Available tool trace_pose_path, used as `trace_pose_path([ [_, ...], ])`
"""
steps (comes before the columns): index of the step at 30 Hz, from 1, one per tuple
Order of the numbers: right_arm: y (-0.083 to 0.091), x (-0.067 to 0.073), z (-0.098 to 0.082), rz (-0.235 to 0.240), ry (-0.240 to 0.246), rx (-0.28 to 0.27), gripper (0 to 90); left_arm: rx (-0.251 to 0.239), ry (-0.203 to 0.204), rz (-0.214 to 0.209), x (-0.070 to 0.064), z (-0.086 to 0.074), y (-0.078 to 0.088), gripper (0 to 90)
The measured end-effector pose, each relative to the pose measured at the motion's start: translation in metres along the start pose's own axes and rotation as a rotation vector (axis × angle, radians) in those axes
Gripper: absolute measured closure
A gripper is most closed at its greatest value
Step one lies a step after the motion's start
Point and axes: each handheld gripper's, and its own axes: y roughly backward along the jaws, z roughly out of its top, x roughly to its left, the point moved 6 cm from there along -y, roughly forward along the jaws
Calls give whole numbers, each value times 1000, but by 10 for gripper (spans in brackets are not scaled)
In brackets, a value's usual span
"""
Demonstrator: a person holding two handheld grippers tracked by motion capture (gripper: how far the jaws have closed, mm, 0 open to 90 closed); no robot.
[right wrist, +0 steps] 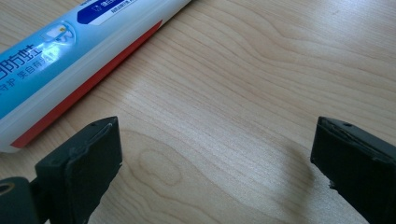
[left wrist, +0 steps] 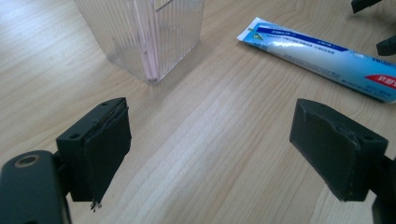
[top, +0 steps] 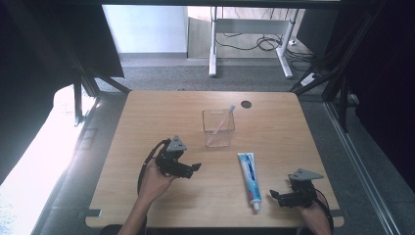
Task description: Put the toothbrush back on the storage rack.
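Pale wood grain covers the table point(top: 147, 112), which stands on grey carpet with a white-legged desk and loose cables behind it. Taking the clear plastic cup point(top: 219, 128) near the table's middle as the mark, everything else falls around it.

Left of the cup and nearer the person, the left gripper point(top: 195, 168) is held just above the wood in the person's left hand point(top: 155, 180), its jaws pointing toward the toothpaste. In the left gripper view its jaws stand wide apart with nothing between them but bare table, and the ribbed cup wall point(left wrist: 149, 37) rises just ahead.

Inside the cup a pink toothbrush point(top: 225, 119) leans, its head sticking out past the far right rim.

Right of the cup and nearer the person, a blue and white toothpaste tube point(top: 248, 177) lies flat on the table, cap end toward the person, apart from the cup.

Farther right again, near the table's front edge, the right gripper point(top: 274, 195) sits low with its tips close beside the tube's cap end. In the right gripper view its jaws are spread wide over bare wood, and the tube point(right wrist: 70, 60) lies just beyond the left one, untouched.
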Motion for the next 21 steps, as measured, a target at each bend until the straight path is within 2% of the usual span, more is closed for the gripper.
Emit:
trace_pose_path([
  [6,0,1,0,2,2,2,23,-8,16,6,0,-16,5,129],
  [12,-1,4,1,6,9,4,23,-19,14,8,-4,-33,5,130],
  [15,-2,5,1,10,16,3,23,-13,13,11,-8,-40,3,129],
  [21,-2,6,1,13,17,6,23,34,-7,28,-12,-56,-4,129],
])
